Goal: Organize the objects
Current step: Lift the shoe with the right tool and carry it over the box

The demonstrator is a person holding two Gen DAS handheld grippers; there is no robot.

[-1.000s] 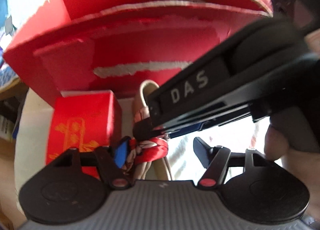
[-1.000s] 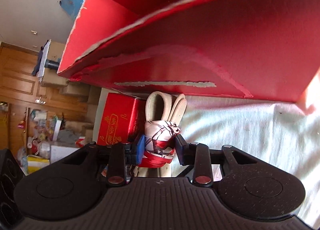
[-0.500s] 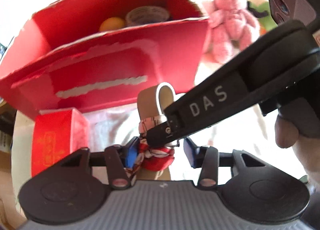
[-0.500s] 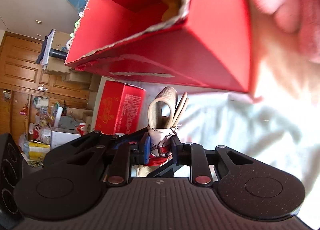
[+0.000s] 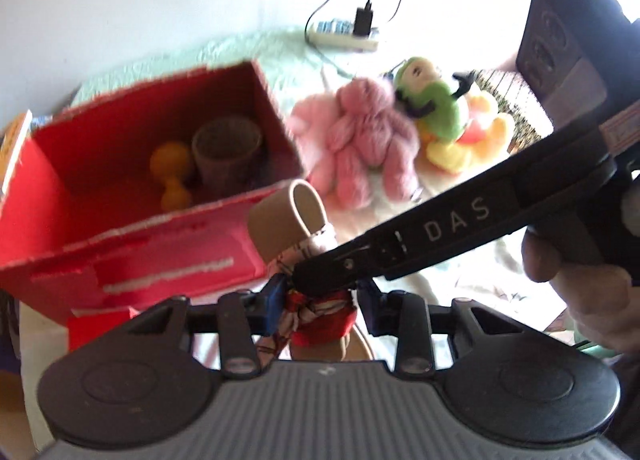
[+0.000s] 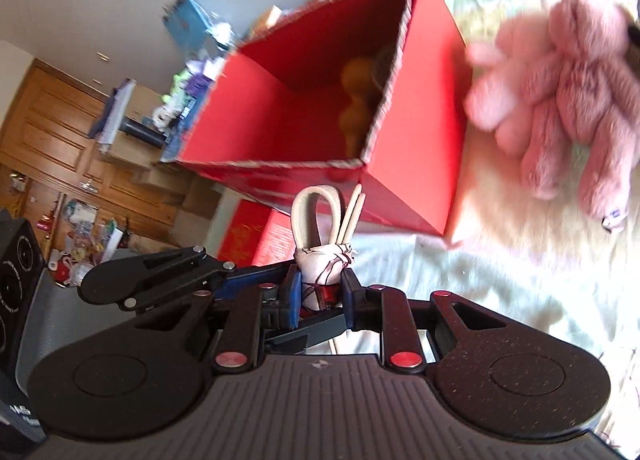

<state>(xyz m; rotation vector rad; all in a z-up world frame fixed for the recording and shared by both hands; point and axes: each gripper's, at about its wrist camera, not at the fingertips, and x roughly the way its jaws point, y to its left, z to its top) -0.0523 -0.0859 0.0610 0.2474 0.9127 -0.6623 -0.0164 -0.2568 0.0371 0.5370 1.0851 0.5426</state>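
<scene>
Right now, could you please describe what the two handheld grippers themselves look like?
Both are matte black linkage grippers. The left gripper and the right gripper each have blue pads on the jaws, two round black discs, red pivot caps and a ribbed grey body below. The right one's arm bears white "DAS" lettering. A bare hand holds its handle; no sleeve shows.

Three plush toys [image 5: 368,140]; two red boxes [image 5: 132,244]
</scene>
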